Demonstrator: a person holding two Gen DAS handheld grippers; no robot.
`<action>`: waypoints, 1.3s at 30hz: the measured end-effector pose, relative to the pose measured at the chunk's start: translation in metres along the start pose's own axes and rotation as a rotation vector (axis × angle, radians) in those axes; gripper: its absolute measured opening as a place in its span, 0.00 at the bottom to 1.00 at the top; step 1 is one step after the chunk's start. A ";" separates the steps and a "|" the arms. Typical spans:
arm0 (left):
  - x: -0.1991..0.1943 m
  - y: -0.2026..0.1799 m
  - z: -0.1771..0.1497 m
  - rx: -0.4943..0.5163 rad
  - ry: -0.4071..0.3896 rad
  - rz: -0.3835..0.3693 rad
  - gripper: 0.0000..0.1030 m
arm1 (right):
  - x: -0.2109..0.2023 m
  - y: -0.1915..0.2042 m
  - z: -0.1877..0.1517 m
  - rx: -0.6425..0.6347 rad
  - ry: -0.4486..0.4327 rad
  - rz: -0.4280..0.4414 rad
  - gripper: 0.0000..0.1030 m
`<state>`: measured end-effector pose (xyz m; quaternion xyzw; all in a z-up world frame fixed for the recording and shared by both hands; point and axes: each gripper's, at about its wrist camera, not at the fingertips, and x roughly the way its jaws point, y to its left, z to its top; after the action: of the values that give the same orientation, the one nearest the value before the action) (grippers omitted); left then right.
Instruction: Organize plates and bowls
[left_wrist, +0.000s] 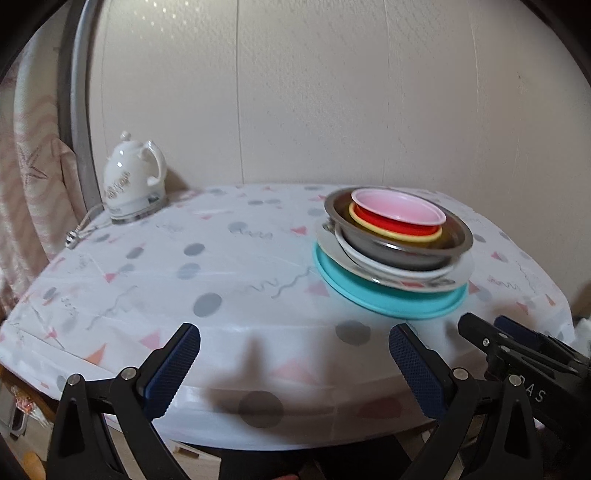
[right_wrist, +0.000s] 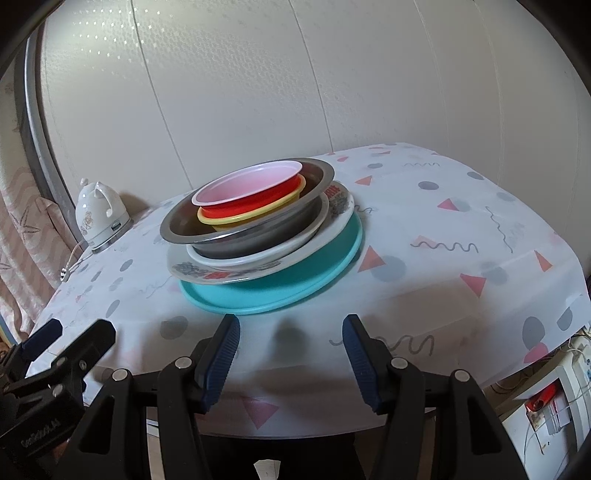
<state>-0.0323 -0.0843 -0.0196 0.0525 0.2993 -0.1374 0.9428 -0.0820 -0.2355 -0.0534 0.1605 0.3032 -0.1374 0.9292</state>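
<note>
A stack of dishes stands on the table: a teal plate (right_wrist: 295, 280) at the bottom, a flower-patterned plate (right_wrist: 229, 271), a white bowl (right_wrist: 258, 258), a steel bowl (right_wrist: 207, 227), then yellow (right_wrist: 255, 216), red (right_wrist: 255, 203) and pink (right_wrist: 251, 181) bowls nested on top. In the left wrist view the same teal plate (left_wrist: 388, 299), steel bowl (left_wrist: 399, 247) and pink bowl (left_wrist: 397, 206) sit at centre right. My left gripper (left_wrist: 295, 336) is open over the table's near edge, left of the stack. My right gripper (right_wrist: 291, 325) hovers open just short of the teal plate, nothing between its fingers.
A white electric kettle (left_wrist: 131, 184) with its cord stands at the table's back left corner by a curtain. The patterned tablecloth (left_wrist: 184, 288) covers the table. A wall runs behind. A power strip and wires (right_wrist: 554, 391) lie below the table's right edge.
</note>
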 end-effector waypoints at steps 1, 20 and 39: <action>0.001 -0.001 -0.001 0.005 0.010 0.001 1.00 | 0.000 0.000 0.000 0.001 0.002 0.000 0.57; 0.008 -0.009 -0.001 0.019 0.045 -0.011 1.00 | 0.000 0.001 0.001 -0.009 0.002 0.002 0.57; 0.019 -0.014 -0.001 0.019 0.095 -0.025 1.00 | 0.005 -0.001 0.001 0.004 0.013 -0.006 0.57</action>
<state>-0.0223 -0.1016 -0.0320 0.0641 0.3430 -0.1495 0.9251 -0.0784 -0.2377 -0.0563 0.1625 0.3092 -0.1396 0.9266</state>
